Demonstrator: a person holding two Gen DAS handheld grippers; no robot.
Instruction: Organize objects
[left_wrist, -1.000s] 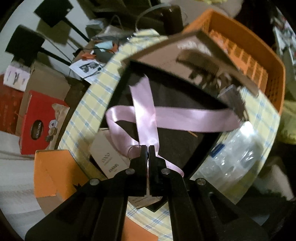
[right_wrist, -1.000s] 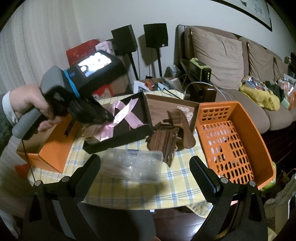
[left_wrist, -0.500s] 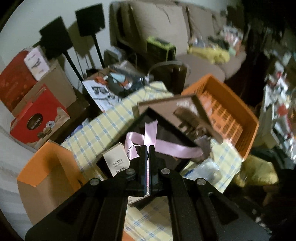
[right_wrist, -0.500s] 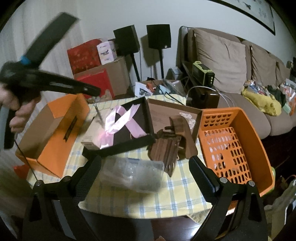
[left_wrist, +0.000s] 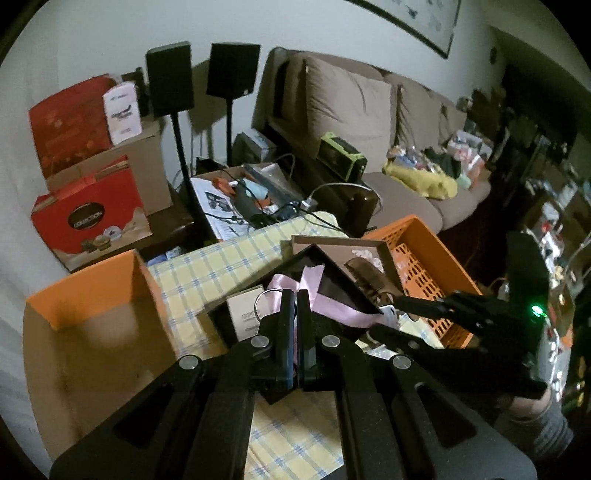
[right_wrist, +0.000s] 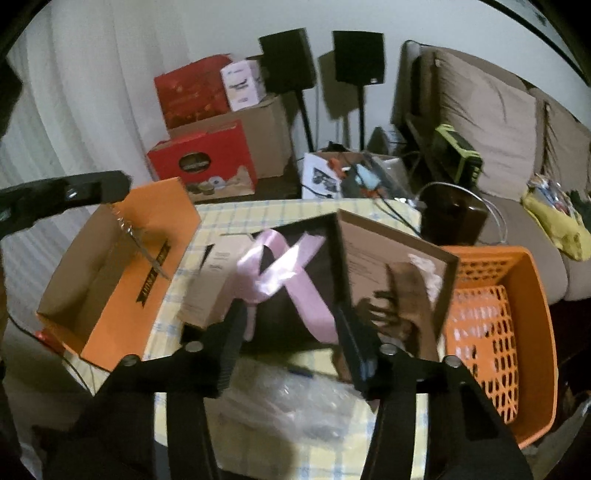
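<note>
My left gripper (left_wrist: 294, 295) is shut on a thin metal ring with a pin-like piece (right_wrist: 142, 245), which hangs from it above the open orange cardboard box (right_wrist: 110, 273). The ring (left_wrist: 264, 299) shows beside its fingertips. My right gripper (right_wrist: 291, 325) is open and empty above the black tray (right_wrist: 295, 325) holding a pink ribbon (right_wrist: 280, 273) and a beige perfume box (right_wrist: 210, 288). The tray (left_wrist: 343, 291) also shows in the left wrist view.
An orange plastic basket (right_wrist: 517, 332) stands at the table's right. A brown lid with wooden combs (right_wrist: 399, 291) lies beside the tray. A clear plastic case (right_wrist: 288, 402) lies near the front edge. Red boxes, speakers and a sofa stand behind the checked tablecloth (left_wrist: 221, 258).
My left gripper has lifted away from the black tray with the ring and moved left over the orange cardboard box. My right gripper has moved forward over the tray and narrowed somewhat.
</note>
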